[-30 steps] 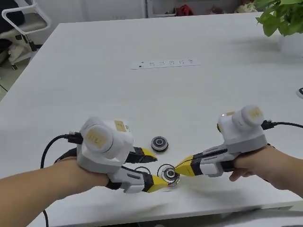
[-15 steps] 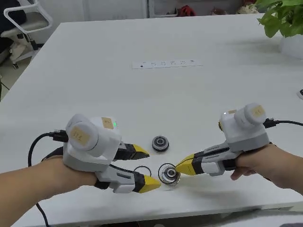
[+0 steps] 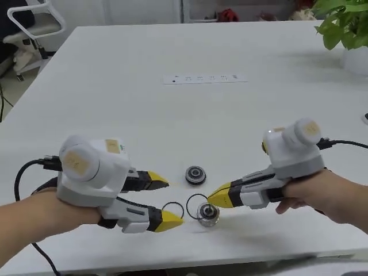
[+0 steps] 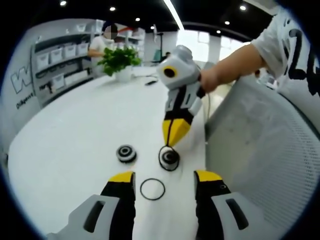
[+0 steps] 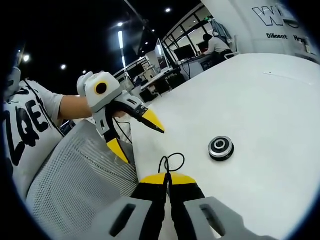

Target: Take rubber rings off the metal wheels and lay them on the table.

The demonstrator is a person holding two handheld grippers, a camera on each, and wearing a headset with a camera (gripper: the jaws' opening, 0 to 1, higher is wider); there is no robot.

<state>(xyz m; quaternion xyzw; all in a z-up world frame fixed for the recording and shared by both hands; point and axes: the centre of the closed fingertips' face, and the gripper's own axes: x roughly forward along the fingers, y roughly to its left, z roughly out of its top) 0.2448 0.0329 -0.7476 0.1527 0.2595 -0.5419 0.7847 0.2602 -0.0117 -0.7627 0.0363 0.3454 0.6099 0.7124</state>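
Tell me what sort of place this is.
Probably an open office or lab: a long white table, an office chair near its corner, shelves of storage bins along the wall, and a potted plant.

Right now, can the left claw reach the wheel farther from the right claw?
Probably yes. The left claw is open and nothing stands between it and that wheel. A loose ring lies between its jaws; the right claw, shut on another ring, is off to the side.
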